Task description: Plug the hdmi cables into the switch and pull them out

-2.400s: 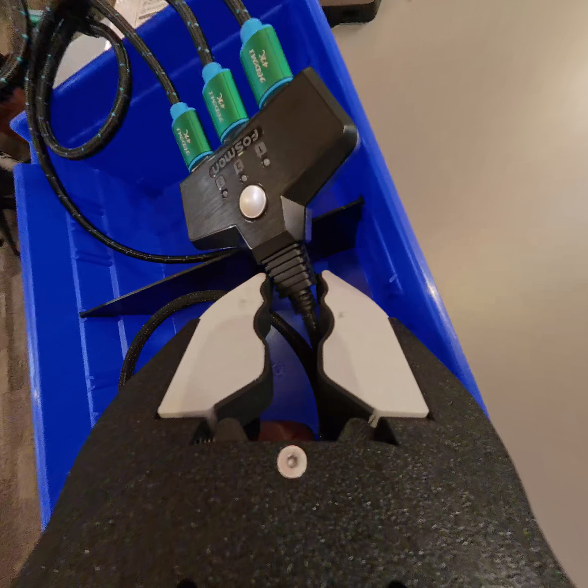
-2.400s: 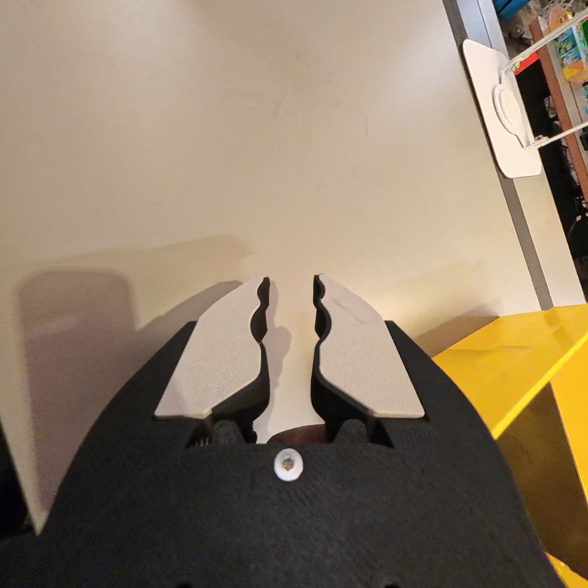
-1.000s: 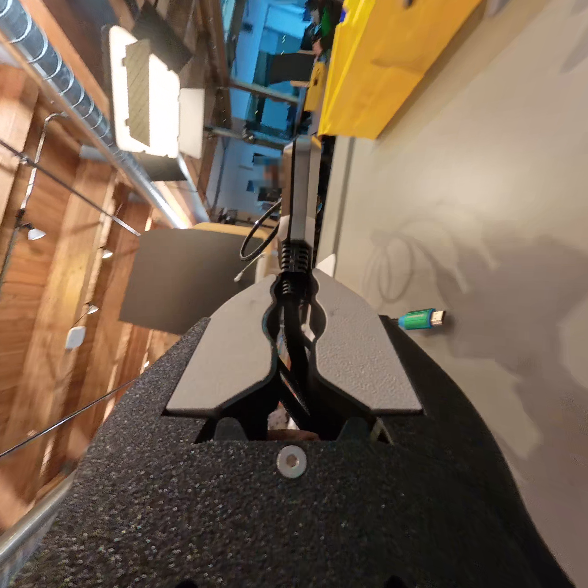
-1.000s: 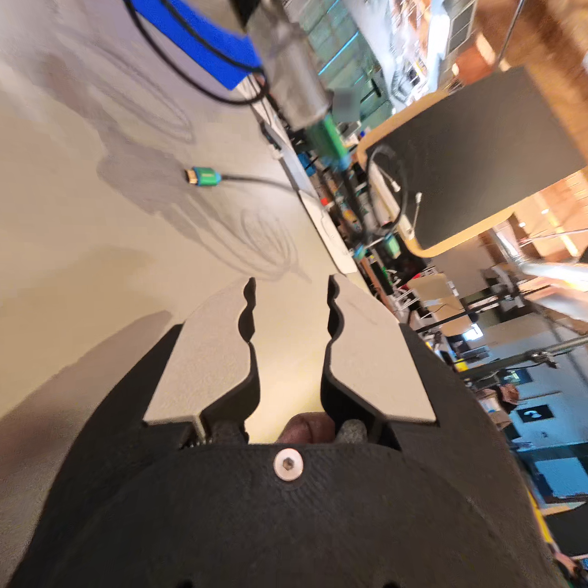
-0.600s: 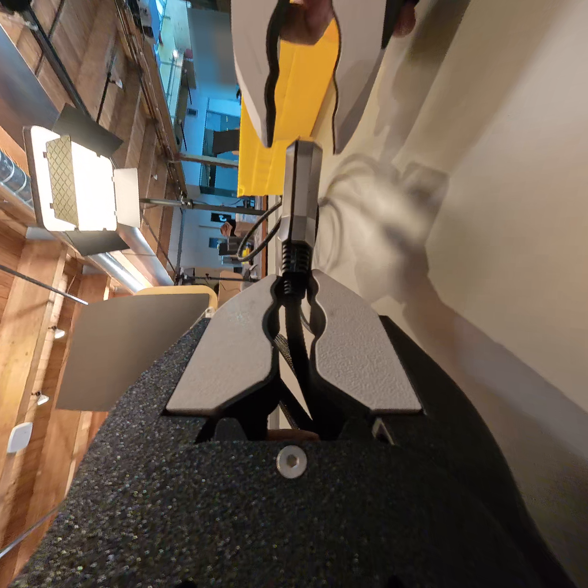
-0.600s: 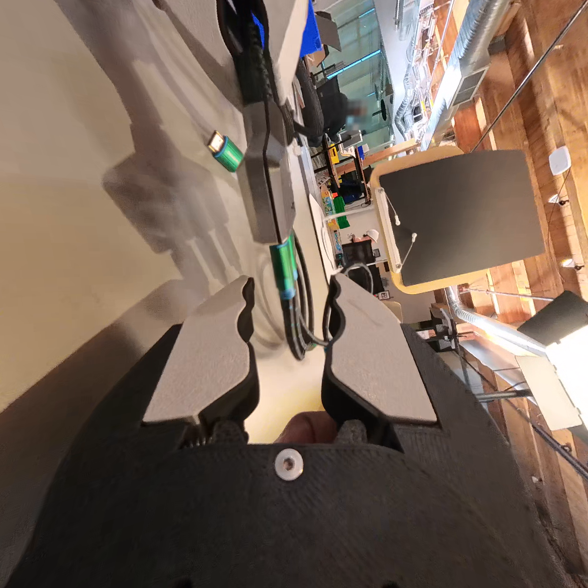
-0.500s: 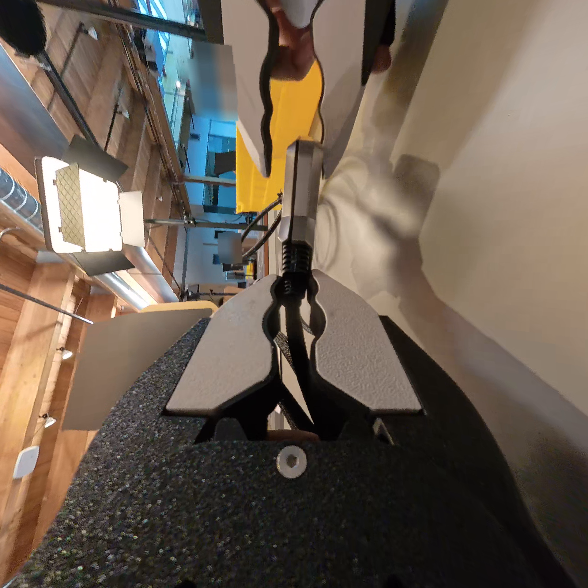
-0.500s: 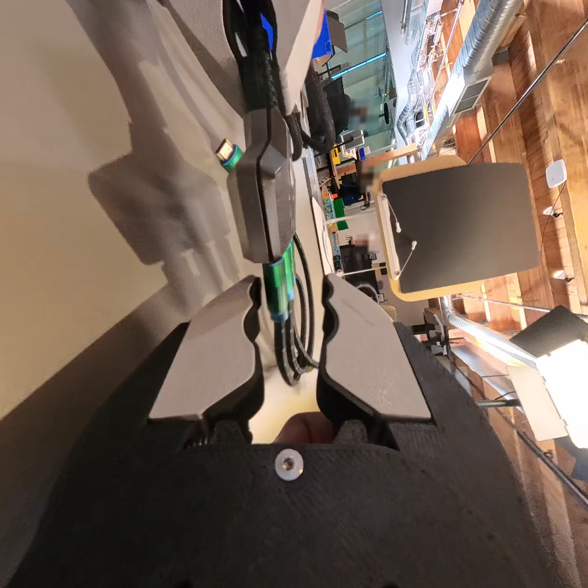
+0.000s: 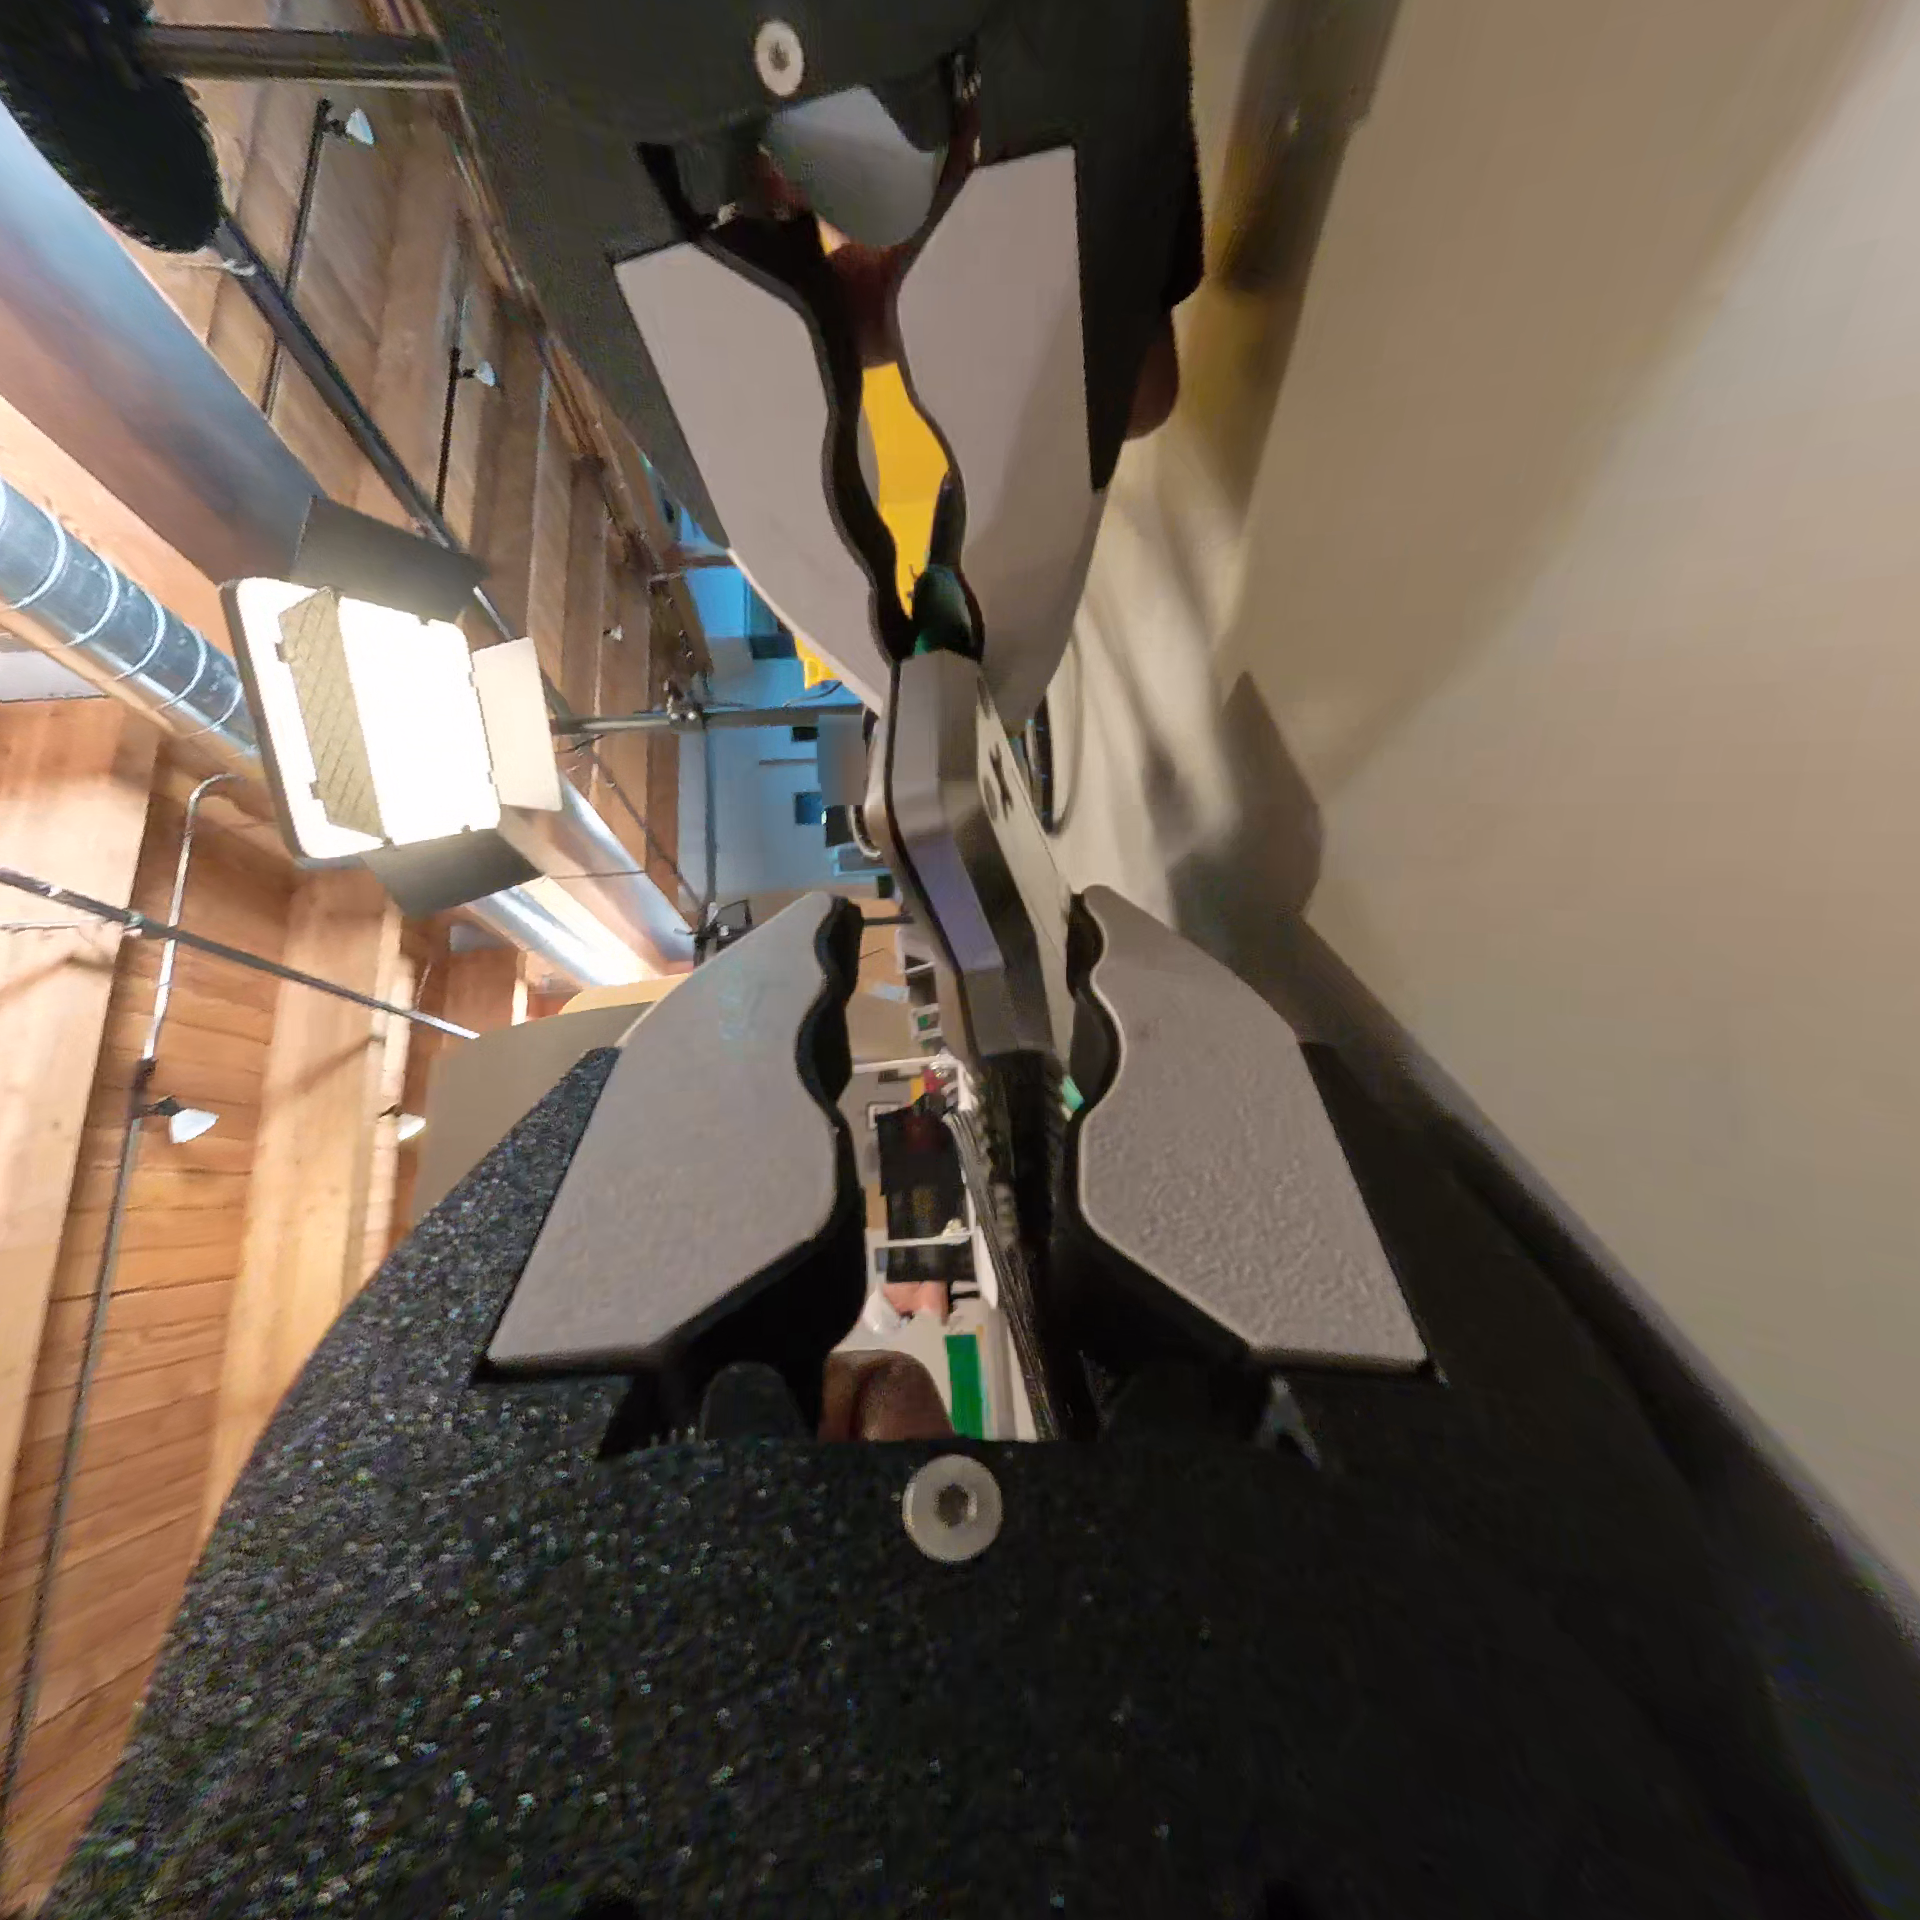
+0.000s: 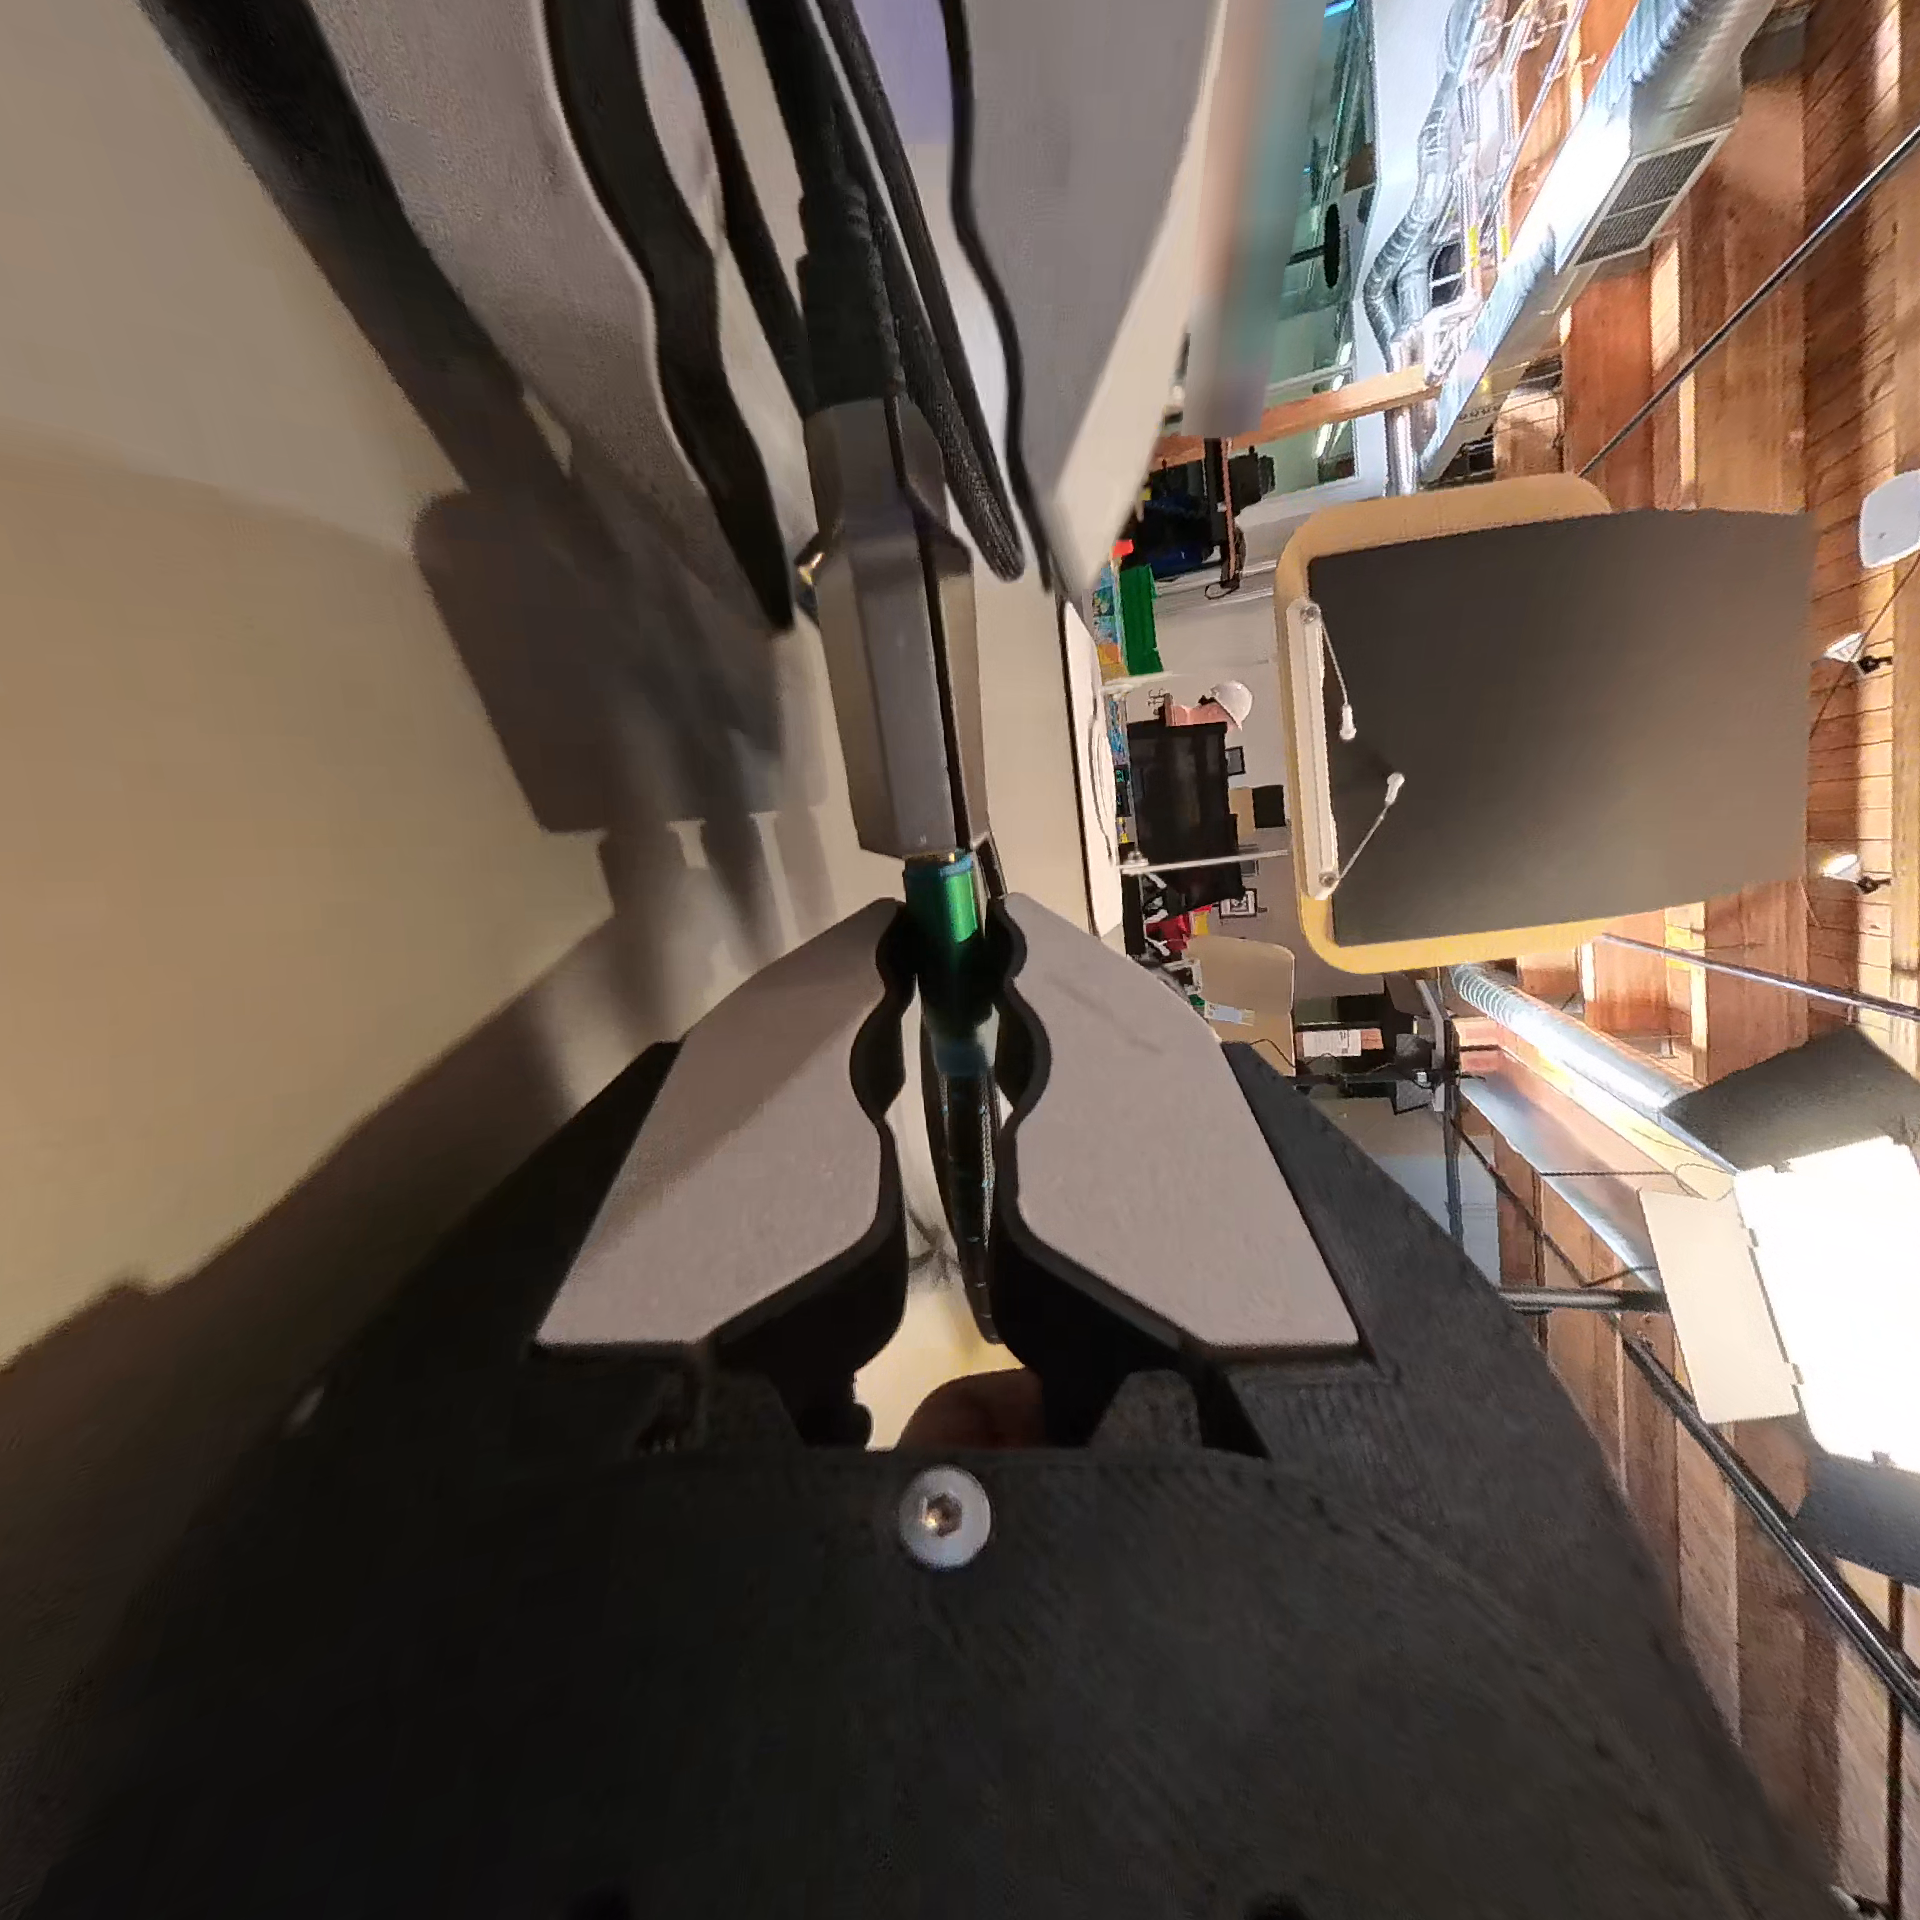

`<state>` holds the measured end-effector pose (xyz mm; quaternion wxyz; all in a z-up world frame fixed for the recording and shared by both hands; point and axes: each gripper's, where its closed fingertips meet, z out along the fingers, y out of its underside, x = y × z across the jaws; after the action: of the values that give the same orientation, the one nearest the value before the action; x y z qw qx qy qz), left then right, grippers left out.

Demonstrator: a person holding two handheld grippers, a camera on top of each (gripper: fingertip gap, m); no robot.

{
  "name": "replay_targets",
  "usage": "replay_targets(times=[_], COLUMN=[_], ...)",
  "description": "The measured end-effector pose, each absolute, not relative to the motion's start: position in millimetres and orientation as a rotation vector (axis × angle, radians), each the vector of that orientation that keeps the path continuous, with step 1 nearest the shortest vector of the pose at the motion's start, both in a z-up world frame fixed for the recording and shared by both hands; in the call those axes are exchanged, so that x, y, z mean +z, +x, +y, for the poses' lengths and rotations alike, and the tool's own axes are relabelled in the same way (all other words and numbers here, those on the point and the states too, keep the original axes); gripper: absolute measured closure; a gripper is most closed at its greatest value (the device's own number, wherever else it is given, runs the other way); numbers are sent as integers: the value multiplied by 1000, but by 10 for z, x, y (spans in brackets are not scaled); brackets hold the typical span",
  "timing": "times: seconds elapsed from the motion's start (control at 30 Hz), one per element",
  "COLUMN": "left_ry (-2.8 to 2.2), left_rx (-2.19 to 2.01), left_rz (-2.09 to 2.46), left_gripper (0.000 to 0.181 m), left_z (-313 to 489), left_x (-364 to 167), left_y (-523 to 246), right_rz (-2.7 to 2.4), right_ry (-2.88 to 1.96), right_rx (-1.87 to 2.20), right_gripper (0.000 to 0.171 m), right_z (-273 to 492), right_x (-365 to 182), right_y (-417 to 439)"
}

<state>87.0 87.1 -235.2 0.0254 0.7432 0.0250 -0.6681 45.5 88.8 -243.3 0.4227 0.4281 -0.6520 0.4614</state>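
The grey HDMI switch (image 9: 935, 769) hangs in the air between both grippers, above the beige table (image 9: 1558, 623). My left gripper (image 9: 961, 914) is open; the switch's near end and its black braided cable (image 9: 1023, 1195) lie between the fingers, against the right finger (image 9: 1195, 1143). My right gripper (image 10: 945, 920) is shut on the green HDMI plug (image 10: 940, 894), which is seated in the end of the switch (image 10: 904, 675). In the left wrist view the right gripper (image 9: 940, 644) faces me, closed on the green plug (image 9: 940, 608).
Black cables (image 10: 935, 364) run from the switch up past the left gripper's finger (image 10: 1091, 260). The table (image 10: 260, 727) lies to one side. A bright studio light (image 9: 374, 727) and a dark board with a wooden rim (image 10: 1538, 727) stand in the room behind. Across from one pair of fingers to the other is roughly 5 cm.
My right gripper closed in on the switch and shut on the green plug. My left gripper, earlier shut on the switch's black cable, has opened.
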Motion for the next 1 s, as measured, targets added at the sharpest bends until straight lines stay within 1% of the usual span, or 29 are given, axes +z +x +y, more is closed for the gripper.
replay_targets(times=[0.07, 0.17, 0.4, 1.0], left_ry=[2253, 2215, 2276, 2323], left_rx=[-2062, -2035, -2037, -2055], left_rz=[98, 69, 114, 157], left_gripper=[141, 151, 157, 157], left_z=[832, 797, 786, 874], left_x=[-2337, -2367, -2419, -2462], left_y=[814, 772, 796, 781], right_rz=[-1633, -1623, -1569, -1540], right_ry=[1077, 1084, 1172, 1348], right_rx=[1162, 1168, 1179, 1287], right_gripper=[159, 159, 159, 160], right_z=[861, 829, 854, 1017], right_x=[-2433, -2427, -2461, -2492], right_y=[522, 596, 636, 607])
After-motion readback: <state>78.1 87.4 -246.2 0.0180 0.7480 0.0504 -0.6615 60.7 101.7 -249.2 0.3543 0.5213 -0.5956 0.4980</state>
